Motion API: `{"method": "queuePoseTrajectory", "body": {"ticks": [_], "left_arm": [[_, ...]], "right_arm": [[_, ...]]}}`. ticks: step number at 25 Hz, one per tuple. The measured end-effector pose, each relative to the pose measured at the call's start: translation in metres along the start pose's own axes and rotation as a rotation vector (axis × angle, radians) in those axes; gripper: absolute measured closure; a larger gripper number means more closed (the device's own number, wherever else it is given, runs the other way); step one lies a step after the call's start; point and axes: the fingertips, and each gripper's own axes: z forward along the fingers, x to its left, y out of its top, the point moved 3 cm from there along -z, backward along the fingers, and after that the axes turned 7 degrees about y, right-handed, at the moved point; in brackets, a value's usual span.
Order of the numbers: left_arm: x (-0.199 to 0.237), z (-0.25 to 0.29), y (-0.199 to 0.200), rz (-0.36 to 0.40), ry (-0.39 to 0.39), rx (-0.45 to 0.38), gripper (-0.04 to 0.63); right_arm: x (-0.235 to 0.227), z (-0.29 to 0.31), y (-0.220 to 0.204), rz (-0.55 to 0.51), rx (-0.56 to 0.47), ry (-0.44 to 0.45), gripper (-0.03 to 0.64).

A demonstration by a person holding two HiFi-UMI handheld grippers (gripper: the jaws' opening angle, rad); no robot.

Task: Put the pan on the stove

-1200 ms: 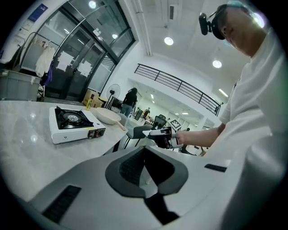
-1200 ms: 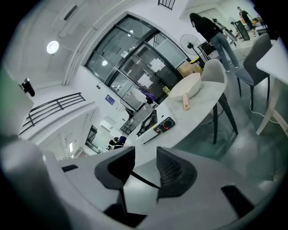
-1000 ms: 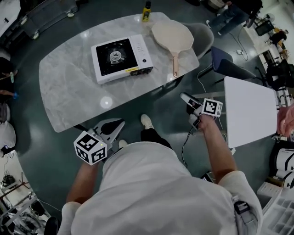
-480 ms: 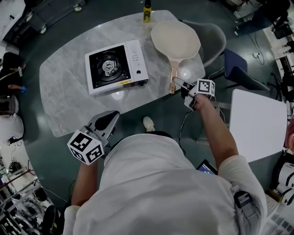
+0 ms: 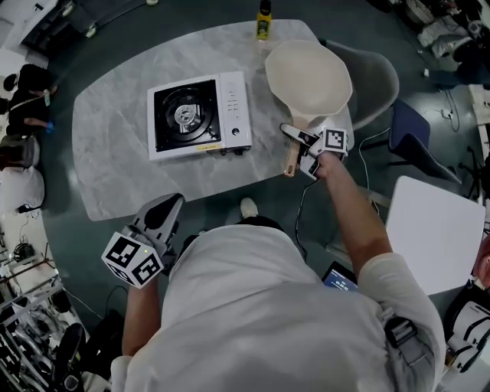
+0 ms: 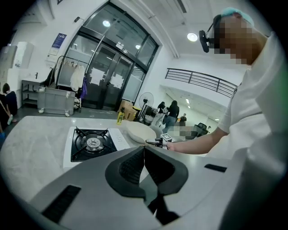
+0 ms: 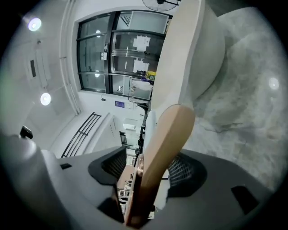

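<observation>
A cream pan lies on the grey marble table, its wooden handle pointing toward me past the table edge. The white portable stove with a black burner sits to the pan's left. My right gripper is at the handle's end; in the right gripper view the handle runs between its jaws, which are closing, and a gap still shows on the left side. My left gripper hangs below the table's near edge, shut and empty.
A yellow bottle stands at the table's far edge behind the pan. A grey chair and a blue chair stand right of the table. A white table is at my right.
My right gripper has travelled forward from beside my body to the pan's handle, which now lies between its jaws. The left gripper has barely moved.
</observation>
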Motion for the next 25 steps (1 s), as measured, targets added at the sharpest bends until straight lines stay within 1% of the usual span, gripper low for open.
{"method": "queuePoseTrajectory", "body": {"ticks": [2, 4, 5, 6, 9, 14, 22, 25], "left_arm": [[0.005, 0.000, 0.003, -0.010, 0.022, -0.009, 0.577], [0.006, 0.000, 0.007, -0.015, 0.036, -0.019, 0.577], [0.007, 0.000, 0.009, -0.015, 0.040, -0.023, 0.577], [0.007, 0.000, 0.011, -0.015, 0.044, -0.025, 0.577], [0.008, 0.000, 0.012, -0.015, 0.052, -0.023, 0.577], [0.008, 0.003, 0.012, -0.013, 0.051, -0.010, 0.577], [0.008, 0.004, 0.010, -0.003, 0.036, -0.012, 0.577], [0.011, 0.000, 0.009, -0.001, 0.038, -0.016, 0.577]], "right_arm": [[-0.001, 0.006, 0.003, 0.017, 0.000, 0.029, 0.368], [-0.003, 0.008, 0.005, 0.041, -0.002, 0.036, 0.418], [-0.005, 0.008, 0.005, 0.049, -0.002, 0.035, 0.481], [-0.006, 0.007, 0.005, 0.056, -0.004, 0.033, 0.502], [-0.006, 0.006, 0.003, 0.096, -0.030, 0.033, 0.529], [-0.005, 0.005, 0.003, 0.119, -0.046, 0.005, 0.554], [0.002, 0.007, -0.002, 0.056, 0.004, -0.039, 0.548], [0.008, 0.006, -0.006, 0.031, 0.016, -0.041, 0.543]]}}
